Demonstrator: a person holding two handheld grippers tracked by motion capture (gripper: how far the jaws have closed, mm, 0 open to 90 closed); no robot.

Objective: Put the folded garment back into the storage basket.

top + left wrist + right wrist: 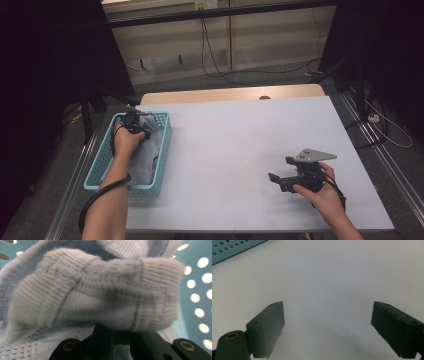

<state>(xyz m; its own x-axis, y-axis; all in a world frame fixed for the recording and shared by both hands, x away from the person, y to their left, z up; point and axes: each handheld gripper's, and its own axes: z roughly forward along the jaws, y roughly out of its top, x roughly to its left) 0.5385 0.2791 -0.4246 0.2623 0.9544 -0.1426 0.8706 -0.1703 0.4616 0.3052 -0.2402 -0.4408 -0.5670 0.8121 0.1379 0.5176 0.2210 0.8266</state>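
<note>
A pale grey knitted garment (151,150) lies in a teal perforated basket (98,167) at the table's left edge. My left gripper (134,123) reaches down into the basket's far end, held by a hand. In the left gripper view its jaws (112,338) are shut on a bunched ribbed fold of the garment (100,290), with the basket wall (197,290) behind. My right gripper (280,169) rests low over the white table at the right, pointing left. Its jaws (328,322) stand wide open with nothing between them.
The white tabletop (240,135) stretches between the basket and the right hand. A corner of the basket (232,247) shows far off in the right gripper view. Cables run over the floor behind the table, and metal rails lie along both sides.
</note>
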